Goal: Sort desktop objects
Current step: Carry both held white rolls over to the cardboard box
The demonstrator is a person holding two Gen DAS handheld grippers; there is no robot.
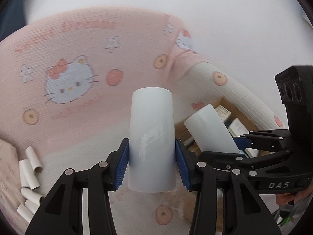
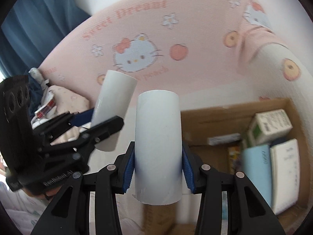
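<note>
- Left wrist view: the left gripper (image 1: 152,163) has its blue pads pressed on both sides of a white cardboard tube (image 1: 151,137), which stands upright between them, with both tube ends clear of the fingers.
- Just to the right, the right gripper (image 1: 241,146) holds a second white tube (image 1: 210,131) tilted to the left; the two tubes are near each other but apart.
- Behind both lies a pink cartoon-cat blanket (image 1: 78,58), blurred; its right edge folds over a cream bolster (image 1: 230,94).
- A cardboard box (image 1: 223,105) shows under that bolster, mostly hidden by the right gripper.
- At the lower left edge a heap of small white tubes (image 1: 29,178) lies on the bedding, well apart from both grippers.
- Right wrist view: the right gripper (image 2: 158,168) clamps its own white tube (image 2: 158,143) upright at mid-length, jaws partly closed around it.
- The left gripper (image 2: 98,120) sits at the left with its tube (image 2: 114,107) leaning right, close to but not touching the central tube.
- At the right, the open cardboard box (image 2: 234,109) holds small cartons (image 2: 272,125) and a pale blue packet (image 2: 256,172); its left part looks free.
- A blue curtain (image 2: 35,23) hangs at the upper left.
</note>
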